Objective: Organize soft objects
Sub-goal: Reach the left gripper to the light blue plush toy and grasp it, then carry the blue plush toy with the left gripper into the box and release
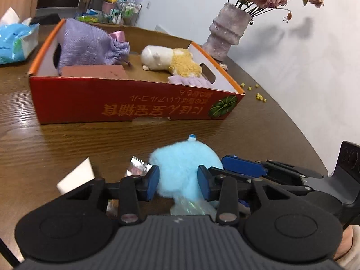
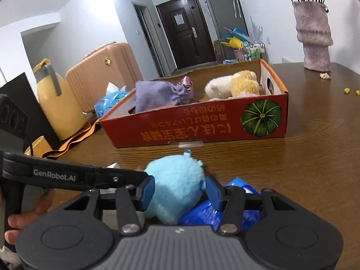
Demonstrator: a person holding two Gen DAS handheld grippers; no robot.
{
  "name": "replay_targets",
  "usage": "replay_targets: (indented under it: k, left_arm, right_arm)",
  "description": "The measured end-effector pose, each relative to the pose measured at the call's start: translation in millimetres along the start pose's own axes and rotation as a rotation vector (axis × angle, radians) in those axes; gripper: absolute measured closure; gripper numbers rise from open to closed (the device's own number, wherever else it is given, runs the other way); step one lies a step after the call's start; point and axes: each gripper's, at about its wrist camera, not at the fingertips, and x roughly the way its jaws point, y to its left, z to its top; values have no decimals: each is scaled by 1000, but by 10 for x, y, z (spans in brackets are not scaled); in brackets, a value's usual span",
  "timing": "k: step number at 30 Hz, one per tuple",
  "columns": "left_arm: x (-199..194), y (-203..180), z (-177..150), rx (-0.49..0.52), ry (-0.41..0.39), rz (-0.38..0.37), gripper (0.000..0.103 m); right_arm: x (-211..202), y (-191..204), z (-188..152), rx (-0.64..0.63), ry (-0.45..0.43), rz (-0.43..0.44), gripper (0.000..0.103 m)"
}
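A red cardboard box (image 1: pixel 126 99) is seen on the wooden table (image 1: pixel 67 139), and part of the sorting looks done: a purple drawstring pouch (image 1: pixel 87 47), a white and yellow plush toy (image 1: pixel 171 60) and a piece of pale purple knit (image 1: pixel 191 81) are already lying inside it. What remains, as far as can be judged, is the fluffy light-blue plush (image 1: pixel 182 164), which is still on the table just in front of the box's near wall.

That plush is flanked from both sides. The left gripper (image 1: pixel 177 181) is narrowed around it, with its blue pads (image 1: pixel 153 180) touching or pressed into the fur — a grip is taken to be formed here. The right gripper (image 2: pixel 180 191) is likewise drawn in on the same toy, its pads (image 2: pixel 147 191) sunk against the blue fluff. Whether the toy is lifted or resting cannot be told.

Beneath and beside the plush a blue plastic packet (image 2: pixel 213 216) and a small foil wrapper (image 1: pixel 137 168) are lying — neither is clearly soft, so they are probably not meant for the box. A vase of dried flowers (image 1: pixel 229 33) and a tissue pack (image 1: pixel 15 40) stand clear of the work
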Motion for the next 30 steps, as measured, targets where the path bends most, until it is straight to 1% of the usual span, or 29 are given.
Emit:
replay_targets:
  k: [3,5,6,8,9,12,15,18,21,23,26,30]
  left_arm:
    - [130,78,71,-39,24,-16,67]
    - [178,140,91,-76,26,-46,72]
    - [187,157,99,-86,25,-57,72]
    - [191,164,96,-89,16,-64,73]
    - [194,166,94,-95,19,-73,74]
    - [135,107,103,-99,0,-74,74]
    - [-73,-24,122,-70,-63,-83,74]
    - [-388,-191,117,-30,-126,-93,74]
    - [-710,-353,43,6,-181,-108,74]
    - [-888,-444,-32,20,-209,-122,74]
    - [-1095,-547,-147,33,-242,-132,74]
    - [-1239,-594,-220,31,-257,-124,74]
  right_arm:
    - [91,-92,33,24,13,15,54]
    - [122,-145,54,45,16,21,54]
    - [135,-177,61,60,18,32,54]
    - [148,-234,64,96,18,57,57]
    - [147,-249,65,110,16,65,62]
    - [81,-229,70,126,-9,68,63]
    - [-110,-141,121,108,-66,75,63]
    - [-376,6,179,69,-124,85,63]
    - [-691,160,176,22,-175,102,63]
    - [-880,227,143,13,-198,122,64]
    - [-1059,296,93,15,-214,145,64]
    - [-1142,330,18,28,-218,165,65]
